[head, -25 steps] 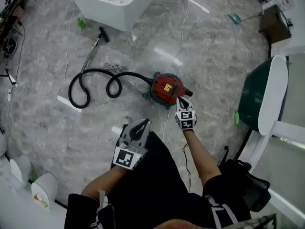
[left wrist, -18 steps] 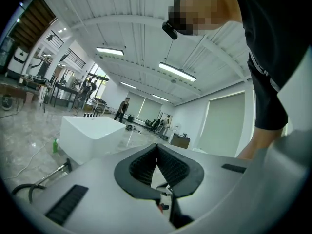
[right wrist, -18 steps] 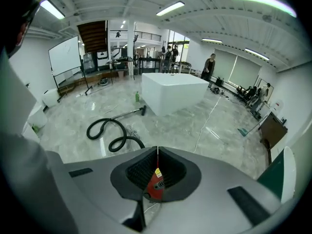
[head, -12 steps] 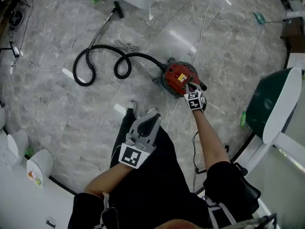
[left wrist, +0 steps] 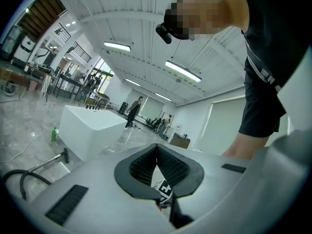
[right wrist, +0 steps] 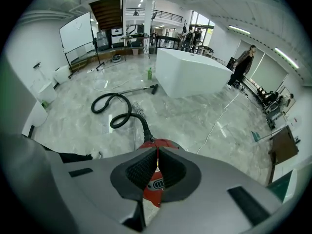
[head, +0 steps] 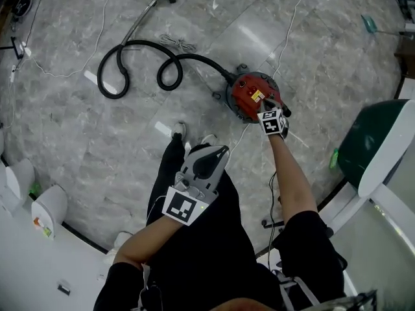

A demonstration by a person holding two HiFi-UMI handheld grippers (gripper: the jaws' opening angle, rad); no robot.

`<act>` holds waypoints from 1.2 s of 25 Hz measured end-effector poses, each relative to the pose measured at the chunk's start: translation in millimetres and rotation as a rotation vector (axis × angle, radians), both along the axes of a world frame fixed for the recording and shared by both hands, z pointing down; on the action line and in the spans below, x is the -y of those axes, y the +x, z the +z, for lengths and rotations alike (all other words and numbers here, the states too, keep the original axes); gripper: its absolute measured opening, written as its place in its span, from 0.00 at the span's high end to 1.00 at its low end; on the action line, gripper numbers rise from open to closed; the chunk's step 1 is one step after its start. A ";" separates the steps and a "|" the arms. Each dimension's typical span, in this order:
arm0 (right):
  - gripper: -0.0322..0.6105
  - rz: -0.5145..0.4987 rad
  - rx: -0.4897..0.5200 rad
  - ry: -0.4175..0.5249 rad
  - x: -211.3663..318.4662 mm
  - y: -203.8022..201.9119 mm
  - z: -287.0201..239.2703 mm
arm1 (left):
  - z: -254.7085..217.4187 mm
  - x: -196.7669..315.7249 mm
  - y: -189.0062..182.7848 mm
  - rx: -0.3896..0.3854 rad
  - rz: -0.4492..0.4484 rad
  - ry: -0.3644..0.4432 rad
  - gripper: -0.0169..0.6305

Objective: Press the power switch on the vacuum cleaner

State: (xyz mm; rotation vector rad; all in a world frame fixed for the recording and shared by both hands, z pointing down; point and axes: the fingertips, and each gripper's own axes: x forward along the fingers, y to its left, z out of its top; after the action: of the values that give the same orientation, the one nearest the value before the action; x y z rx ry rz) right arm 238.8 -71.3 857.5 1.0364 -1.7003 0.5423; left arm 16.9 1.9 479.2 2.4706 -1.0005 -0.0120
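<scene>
Nothing fancy here. At the upper left of the head view, a black hose (head: 139, 42) was seen curled in two loops on the grey marble floor (head: 65, 141), with its wand (head: 144, 13) running off toward the top edge. Lower down, around the middle of the frame, the left tool (head: 222, 150) was held above the person's dark trousers. Its jaws were pressed fully together in its own view (left wrist: 156, 152), with nothing gripped. Right of centre, the red vacuum cleaner (head: 248, 94) was parked on the floor at the end of the hose. The right tool (head: 264, 103) was stretched out over its top, near the yellow label. Real contact with the switch couldn't be made out. In the right gripper view its jaws (right wrist: 157, 155) were closed up tight and empty, with the red body (right wrist: 151, 195) showing just behind them. At the far right, a green and white chair-like thing (head: 366, 141) was spotted.
</scene>
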 end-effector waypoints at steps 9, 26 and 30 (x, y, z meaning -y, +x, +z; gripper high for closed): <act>0.92 -0.077 -0.043 -0.030 13.3 -2.2 42.8 | 23.8 1.4 13.5 -0.010 0.036 -0.016 0.95; 0.92 -0.196 -0.084 -0.043 37.9 1.8 111.2 | 63.6 -2.1 47.2 -0.056 0.031 -0.075 0.95; 0.92 -0.221 -0.090 -0.061 31.7 3.4 125.8 | 70.1 -5.9 53.4 -0.051 0.059 -0.072 0.95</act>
State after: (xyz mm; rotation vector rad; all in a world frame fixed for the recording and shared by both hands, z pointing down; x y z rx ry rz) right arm 242.2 -103.0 983.3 0.8050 -1.6820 0.3959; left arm 70.3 7.7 549.3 2.4207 -0.8914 -0.0198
